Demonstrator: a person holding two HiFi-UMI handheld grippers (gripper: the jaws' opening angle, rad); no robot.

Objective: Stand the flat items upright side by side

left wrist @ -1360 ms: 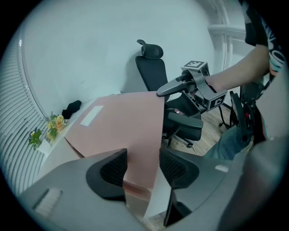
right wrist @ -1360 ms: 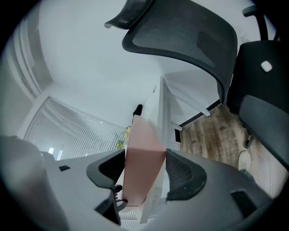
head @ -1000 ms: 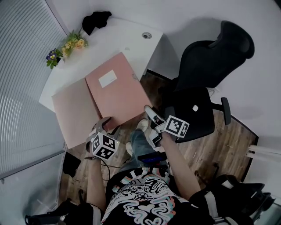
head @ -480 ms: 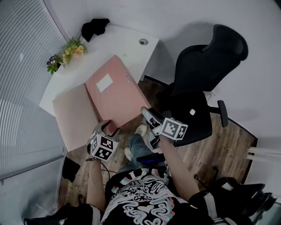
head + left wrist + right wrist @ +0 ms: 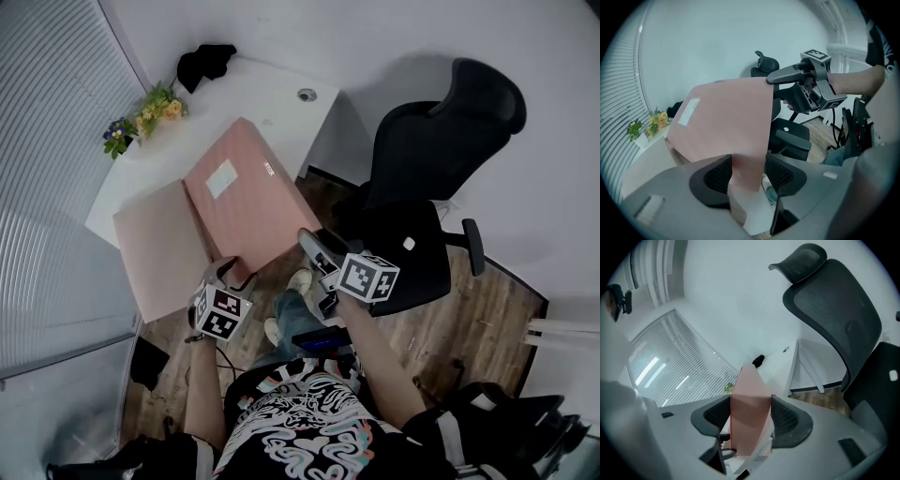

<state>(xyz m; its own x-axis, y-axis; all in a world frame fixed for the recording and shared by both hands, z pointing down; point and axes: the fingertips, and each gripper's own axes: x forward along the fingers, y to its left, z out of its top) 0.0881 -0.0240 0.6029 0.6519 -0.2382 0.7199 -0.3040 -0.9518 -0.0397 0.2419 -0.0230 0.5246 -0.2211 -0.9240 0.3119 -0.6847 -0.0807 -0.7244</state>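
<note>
A darker pink box file (image 5: 242, 199) with a white label (image 5: 221, 178) is tilted up over the white desk (image 5: 281, 101), and I hold its near end in both grippers. My left gripper (image 5: 230, 275) is shut on its near left corner; the pink board fills the gap between the pads (image 5: 747, 173). My right gripper (image 5: 309, 241) is shut on the near right corner, with the file's narrow edge (image 5: 750, 416) between its pads; the left gripper view shows this gripper (image 5: 797, 77) at the file's far corner. A paler pink flat file (image 5: 157, 246) lies beside it on the left.
A pot of flowers (image 5: 142, 112) and a black object (image 5: 206, 62) sit at the desk's far left. A black office chair (image 5: 427, 178) stands close on the right. Window blinds (image 5: 47, 169) run along the left. My legs and shoes (image 5: 291, 300) are below the desk edge.
The darker pink file has tipped up more steeply, and both grippers have moved slightly with it. The paler file has stayed where it was.
</note>
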